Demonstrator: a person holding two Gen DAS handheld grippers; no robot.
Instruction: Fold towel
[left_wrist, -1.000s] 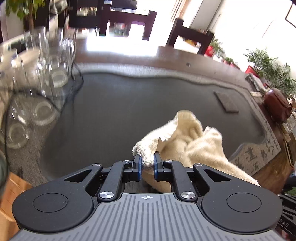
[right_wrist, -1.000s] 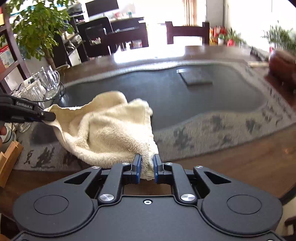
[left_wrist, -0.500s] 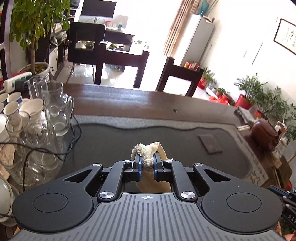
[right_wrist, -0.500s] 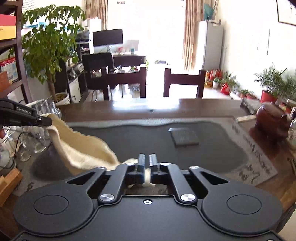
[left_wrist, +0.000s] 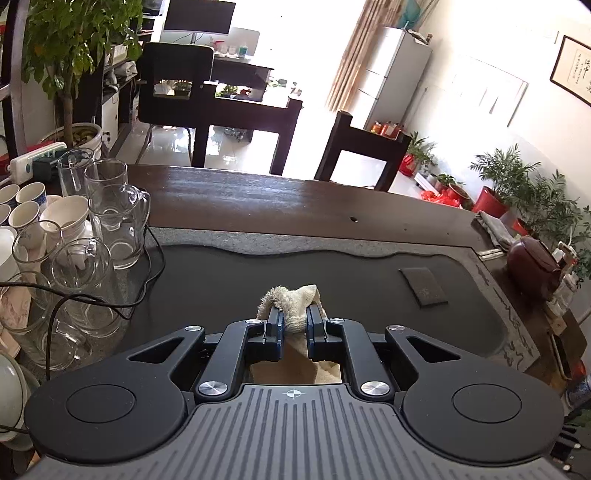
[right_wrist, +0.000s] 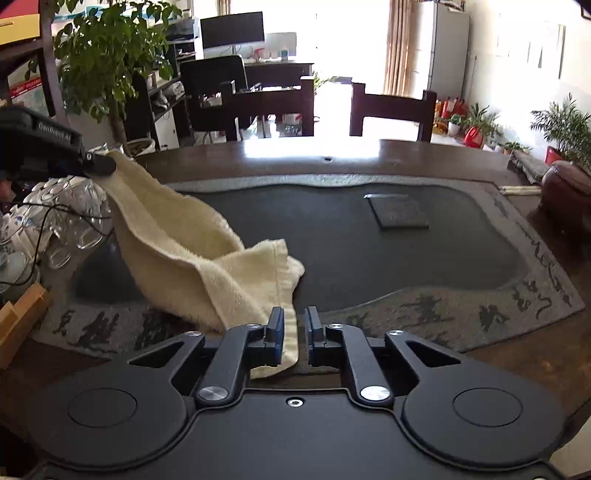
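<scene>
Loosening my right gripper is the newest change: its jaws have just been opening, and the hemmed edge of the towel that they were pinching half a second ago now lies slack between them. It rests against the left-hand pad while a clear gap shows at the other, so nothing presses on the cloth from both sides. I judge this corner is being let go, or about to be re-gripped; either way this hand no longer carries the towel's weight.

My left gripper is the opposite case. It stays clenched almost fully on a bunched corner of the towel, with a tuft poking up beyond the pads, just as it was a second ago, only lifted higher above the dark stone tray.

Looking further out from the right wrist, the cloth runs up and leftwards from my loosened jaws to the left gripper, hanging as a sagging band over the near part of the tray, its lower fold drooping towards the patterned rim.

Beyond it stand the glass jugs. The fold itself is not yet made; the towel is still airborne, unflattened.
</scene>
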